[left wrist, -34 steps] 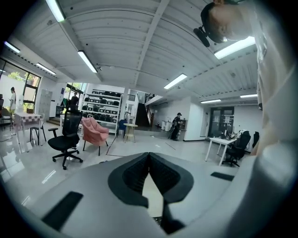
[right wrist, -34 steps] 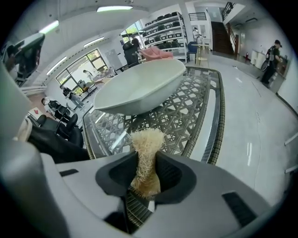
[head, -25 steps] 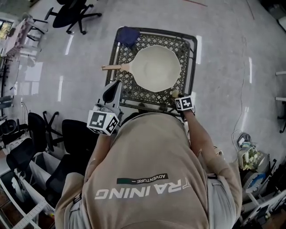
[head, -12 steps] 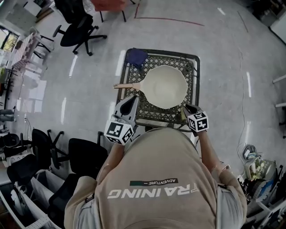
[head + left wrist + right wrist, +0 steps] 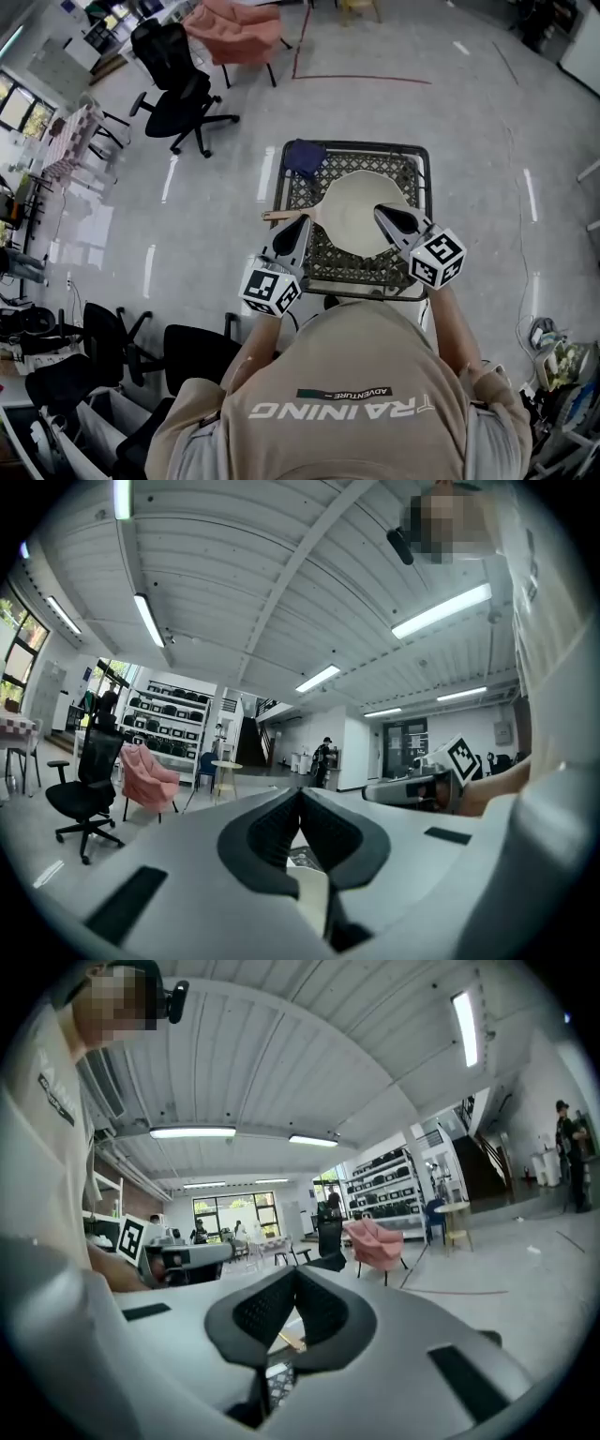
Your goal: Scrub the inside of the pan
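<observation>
A cream pan (image 5: 361, 211) with a wooden handle (image 5: 281, 216) pointing left lies on a black lattice table (image 5: 417, 164). Both grippers hang level in the air above it, apart from it. My left gripper (image 5: 302, 223) is shut over the handle end, its jaws meeting with nothing between them (image 5: 300, 791). My right gripper (image 5: 380, 212) is over the pan's right half; its jaws have just been closing and now meet on nothing (image 5: 294, 1271). Each gripper view looks out across the room and shows the other gripper, the right gripper (image 5: 412, 787) and the left gripper (image 5: 187, 1258).
A dark blue cloth (image 5: 306, 156) lies on the table's far left corner. A black office chair (image 5: 183, 98) and a pink armchair (image 5: 234, 28) stand on the grey floor beyond. More black chairs (image 5: 103, 337) crowd the near left. Clutter sits at the near right (image 5: 553, 356).
The right gripper has risen from the table's front right edge to high over the pan. The left gripper rose a little. The table looks smaller and farther below.
</observation>
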Available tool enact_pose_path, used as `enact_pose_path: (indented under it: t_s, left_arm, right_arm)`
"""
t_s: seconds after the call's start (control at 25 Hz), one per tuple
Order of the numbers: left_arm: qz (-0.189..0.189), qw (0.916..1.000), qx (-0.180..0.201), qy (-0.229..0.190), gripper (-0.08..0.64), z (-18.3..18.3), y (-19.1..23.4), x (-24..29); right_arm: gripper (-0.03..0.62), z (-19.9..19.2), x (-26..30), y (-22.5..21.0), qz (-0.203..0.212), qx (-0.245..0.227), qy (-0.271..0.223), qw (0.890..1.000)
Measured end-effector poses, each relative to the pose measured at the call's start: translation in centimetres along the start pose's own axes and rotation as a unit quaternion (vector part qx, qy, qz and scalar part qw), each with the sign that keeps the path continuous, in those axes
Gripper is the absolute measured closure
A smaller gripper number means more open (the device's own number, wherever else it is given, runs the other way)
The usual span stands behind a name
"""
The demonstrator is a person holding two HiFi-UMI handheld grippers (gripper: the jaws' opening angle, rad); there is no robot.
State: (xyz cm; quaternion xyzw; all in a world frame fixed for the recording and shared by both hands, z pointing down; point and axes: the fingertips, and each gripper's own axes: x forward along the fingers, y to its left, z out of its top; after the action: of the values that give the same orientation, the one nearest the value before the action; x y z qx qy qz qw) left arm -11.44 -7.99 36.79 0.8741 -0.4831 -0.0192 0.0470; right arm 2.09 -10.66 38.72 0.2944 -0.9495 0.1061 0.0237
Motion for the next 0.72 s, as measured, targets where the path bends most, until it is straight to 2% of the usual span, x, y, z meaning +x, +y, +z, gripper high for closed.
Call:
enact_pose_path:
  t_s: [0.16, 0.28, 0.4, 0.72]
  left_arm:
    - [-0.008, 0.9997, 0.007, -0.024, 0.541, 2.1, 0.2, 1.2]
    - [-0.004, 0.9996, -0.006, -0.026, 0.541, 1.7, 0.4, 1.8]
    - [-0.006, 0.9995, -0.021, -0.021, 0.541, 0.8, 0.3, 1.7]
    - [-0.013, 0.9996, -0.02, -0.014, 0.541, 0.4, -0.4, 1.9]
  right_arm:
    - [0.575, 5.1, 0.4, 1.6, 0.001, -0.075, -0.028, 0.997]
    - [0.575, 6.0, 0.3, 1.7, -0.006, -0.106, -0.018, 0.994]
    - [0.575, 5.5, 0.0, 1.6, -0.013, -0.113, -0.003, 0.994]
    - [0.577, 4.3, -0.7, 0.5, -0.028, -0.094, 0.004, 0.995]
